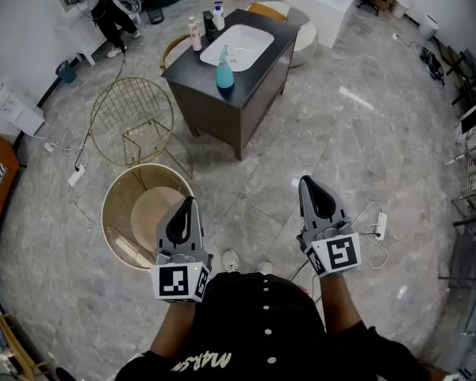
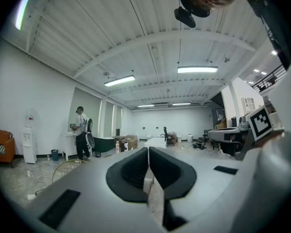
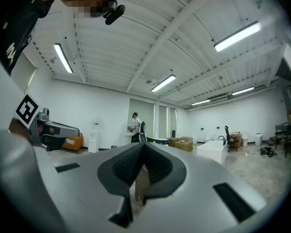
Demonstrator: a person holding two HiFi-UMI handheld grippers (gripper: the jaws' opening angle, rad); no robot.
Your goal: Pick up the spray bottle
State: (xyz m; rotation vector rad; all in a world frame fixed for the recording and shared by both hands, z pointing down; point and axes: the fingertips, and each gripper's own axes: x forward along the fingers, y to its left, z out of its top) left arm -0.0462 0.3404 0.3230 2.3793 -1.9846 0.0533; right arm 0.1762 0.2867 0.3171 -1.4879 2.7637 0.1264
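Spray bottle (image 1: 224, 71): teal, upright, long axis vertical, on the front edge of the dark vanity top (image 1: 258, 62), just beside the white basin (image 1: 239, 46). It lies well ahead of both claws, across open floor, roughly between their lines and slightly to the left.

Neither hand is plainly nearer.

Left gripper (image 1: 187, 209): jaws together, nothing between.

Right gripper (image 1: 309, 190): jaws together, empty.

Both are held low near the body, pointing level and forward. Judgement: walk up first, then open.
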